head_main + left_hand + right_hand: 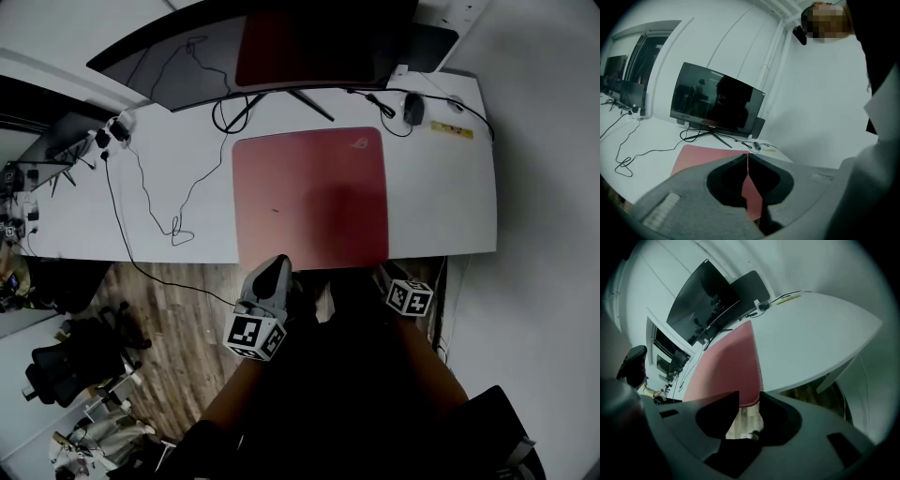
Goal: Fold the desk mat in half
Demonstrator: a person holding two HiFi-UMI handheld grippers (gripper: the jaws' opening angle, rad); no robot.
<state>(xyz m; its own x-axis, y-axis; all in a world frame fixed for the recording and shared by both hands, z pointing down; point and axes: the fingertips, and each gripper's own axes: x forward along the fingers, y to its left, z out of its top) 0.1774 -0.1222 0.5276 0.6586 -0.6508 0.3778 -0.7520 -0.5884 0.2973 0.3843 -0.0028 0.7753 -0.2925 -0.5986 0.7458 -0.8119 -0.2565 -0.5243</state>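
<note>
The red desk mat (309, 197) is laid flat and unfolded at the near edge of the white desk (445, 192), in front of the monitor (281, 47); no part of it has been lifted. The step in hand is judged to be the approach to the mat's near corners, before any fold is begun.

The left gripper (277, 265) is held at the mat's near left corner with its jaws brought together at the tips; no mat edge is seen pinched between them. The right gripper (749, 397) is held with its jaws apart, and the mat's near right corner is seen just ahead of the gap, not yet pressed by either pad.

Next, the left jaws would need to be parted, both near corners clamped, and the near edge raised and carried over to the far edge beside the monitor stand.
</note>
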